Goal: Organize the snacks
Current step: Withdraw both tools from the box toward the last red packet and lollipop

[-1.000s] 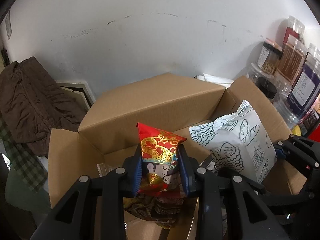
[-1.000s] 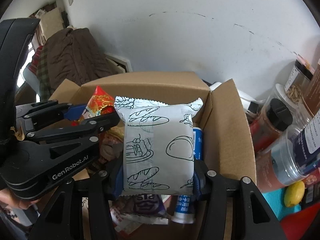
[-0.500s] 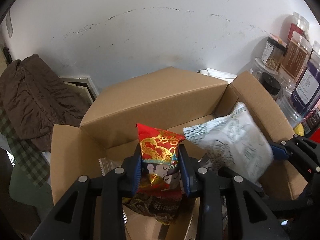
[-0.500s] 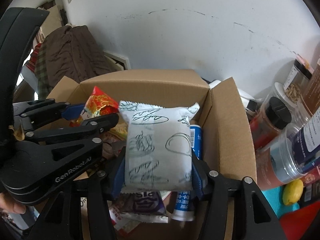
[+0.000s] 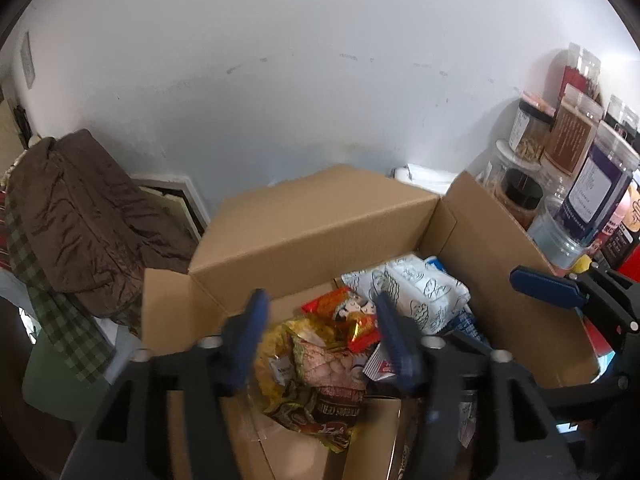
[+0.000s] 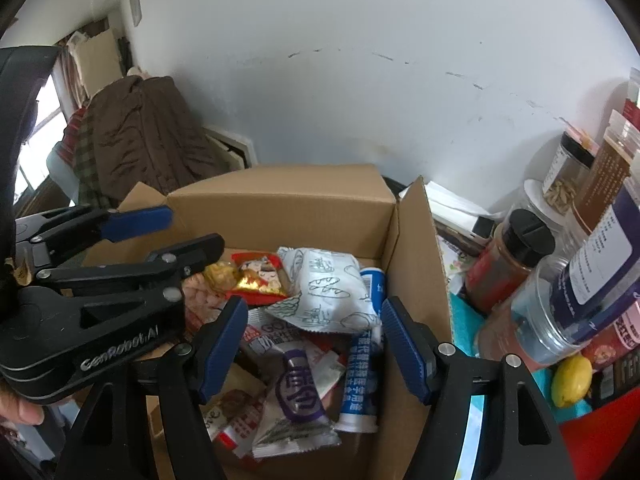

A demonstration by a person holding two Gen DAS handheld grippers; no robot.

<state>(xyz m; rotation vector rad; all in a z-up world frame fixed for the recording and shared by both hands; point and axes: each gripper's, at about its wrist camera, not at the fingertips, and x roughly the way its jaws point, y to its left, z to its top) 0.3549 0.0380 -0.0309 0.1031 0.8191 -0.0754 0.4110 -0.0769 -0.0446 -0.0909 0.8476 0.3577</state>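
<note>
White scuffed wall [image 5: 312, 92] behind, brown coat [image 5: 76, 220] heaped at left, jars [image 6: 588, 248] crowded at right. Open cardboard box [image 5: 320, 216] in the middle, flaps up, snacks piled inside. Left gripper [image 5: 320, 340] above the box, jaws just opened, nothing between them. Right gripper [image 6: 312, 340] beside it, jaws likewise just opened wide, gripping nothing. White bread-print packet [image 6: 332, 292] lying loose on the heap toward the box's right side, touching the red packet [image 6: 258, 278] just left of it. Blue-and-white tube [image 6: 362, 356] along the right wall, purple-label packet [image 6: 298, 392] nearer the front. Yellow lemon [image 6: 570, 376] outside the box by the jars.
</note>
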